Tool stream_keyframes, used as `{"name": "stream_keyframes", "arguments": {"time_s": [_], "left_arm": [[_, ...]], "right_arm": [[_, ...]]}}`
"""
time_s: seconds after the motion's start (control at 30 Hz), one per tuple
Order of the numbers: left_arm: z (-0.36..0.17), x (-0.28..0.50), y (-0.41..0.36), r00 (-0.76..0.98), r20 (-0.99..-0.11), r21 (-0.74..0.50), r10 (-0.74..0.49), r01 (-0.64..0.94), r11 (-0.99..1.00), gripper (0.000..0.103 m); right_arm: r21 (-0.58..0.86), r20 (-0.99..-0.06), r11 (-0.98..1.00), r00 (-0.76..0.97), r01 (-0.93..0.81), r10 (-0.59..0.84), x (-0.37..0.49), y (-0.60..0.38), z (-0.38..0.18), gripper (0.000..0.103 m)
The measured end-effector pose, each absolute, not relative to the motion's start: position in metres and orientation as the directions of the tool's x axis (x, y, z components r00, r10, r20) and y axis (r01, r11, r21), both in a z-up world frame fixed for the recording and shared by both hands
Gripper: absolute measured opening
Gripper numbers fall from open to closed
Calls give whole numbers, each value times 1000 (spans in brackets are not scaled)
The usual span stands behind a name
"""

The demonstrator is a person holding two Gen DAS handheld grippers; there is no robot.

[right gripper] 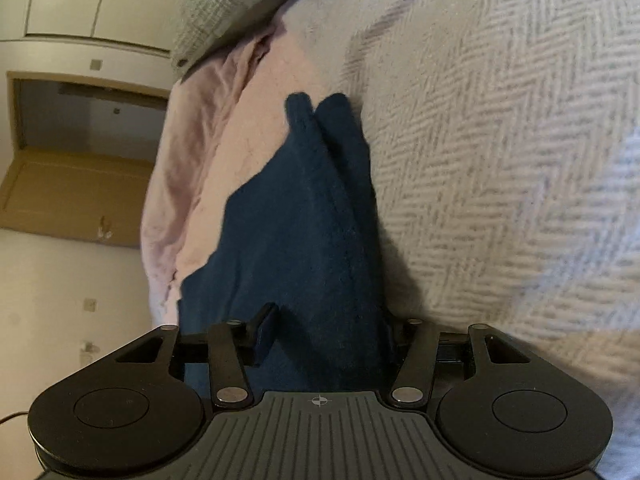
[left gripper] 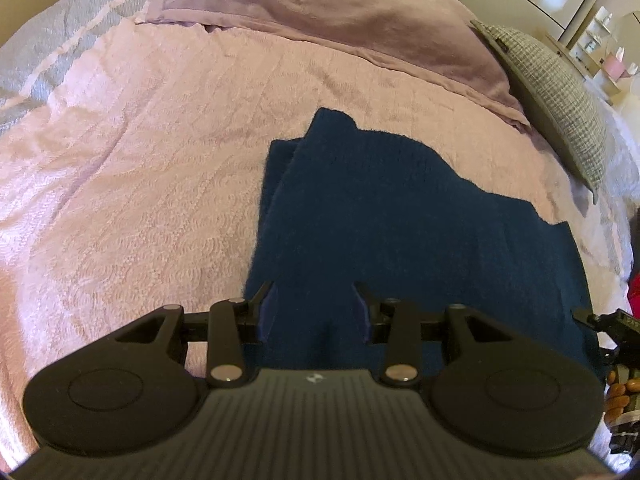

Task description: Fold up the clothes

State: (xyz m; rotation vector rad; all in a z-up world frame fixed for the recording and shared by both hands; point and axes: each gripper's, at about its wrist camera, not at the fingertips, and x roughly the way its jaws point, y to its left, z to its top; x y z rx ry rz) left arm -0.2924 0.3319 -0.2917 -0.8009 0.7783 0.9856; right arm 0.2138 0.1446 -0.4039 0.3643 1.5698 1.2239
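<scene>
In the left wrist view, the left gripper [left gripper: 315, 307] hangs over the near edge of a dark blue knitted garment [left gripper: 384, 216], its jaws partly open; the blue cloth fills the gap between the pads, but whether they press on it I cannot tell. The garment lies flat on a pink bedspread [left gripper: 132, 168], folded lengthwise with a stepped far edge. Beyond the garment lie a mauve pillow [left gripper: 320, 12] and, to its right, a grey checked cushion [left gripper: 560, 92]. The other gripper's tip [left gripper: 612, 324] shows at the garment's right edge.

In the right wrist view, the right gripper [right gripper: 328, 332] stands partly open with a raised ridge of the same garment [right gripper: 296, 216] between its fingers; the right finger is hidden by cloth, so a grip cannot be confirmed. The garment narrows away to two rounded ends, with a white herringbone blanket [right gripper: 500, 140] to its right
</scene>
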Motion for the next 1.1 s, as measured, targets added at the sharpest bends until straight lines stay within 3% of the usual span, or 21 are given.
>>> {"name": "stream_keyframes", "arguments": {"time_s": [0.03, 0.13, 0.2, 0.27, 0.37, 0.4, 0.57, 0.7, 0.77, 0.8, 0.83, 0.9, 1.1], "left_arm": [[-293, -294, 334, 351, -847, -223, 398, -916, 333, 36], [-297, -298, 342, 363, -849, -234, 385, -910, 341, 35], [-298, -302, 350, 374, -847, -245, 377, -905, 349, 35], [-300, -306, 358, 390, -844, -259, 369, -898, 356, 35], [-297, -315, 374, 413, -836, -284, 363, -890, 357, 35], [-295, -320, 379, 422, -831, -293, 363, -886, 360, 34], [-288, -356, 405, 450, -819, -318, 356, -873, 371, 33], [-286, -388, 426, 461, -816, -336, 349, -869, 362, 33], [-284, -401, 435, 467, -814, -343, 346, -866, 364, 33], [-283, -406, 438, 470, -814, -343, 342, -863, 371, 33], [-282, -409, 441, 473, -813, -343, 339, -860, 378, 33], [-282, -414, 445, 477, -816, -343, 327, -854, 391, 33], [-290, -397, 438, 520, -810, -386, 273, -822, 419, 33]], "right_arm": [[832, -550, 451, -380, -322, 744, 214, 144, -406, 32], [803, -594, 510, -343, -309, 728, 212, 141, -402, 25], [724, -681, 555, -289, -410, 673, 201, 150, -384, 23], [596, -779, 598, -203, -536, 593, 185, 169, -359, 22], [272, -894, 577, 21, -770, 448, 140, 209, -314, 21], [156, -901, 538, 104, -829, 421, 119, 224, -300, 21], [-134, -823, 342, 297, -930, 484, -5, 264, -243, 20], [-150, -799, 216, 247, -965, 549, -105, 294, -234, 21], [-162, -833, 126, 204, -979, 514, -145, 309, -252, 25], [-161, -857, 82, 181, -984, 483, -162, 316, -264, 32], [-135, -881, 52, 144, -989, 450, -176, 320, -277, 49], [-99, -909, 17, 97, -995, 405, -191, 322, -291, 64], [160, -845, 89, -90, -983, 528, -145, 289, -240, 65]]}}
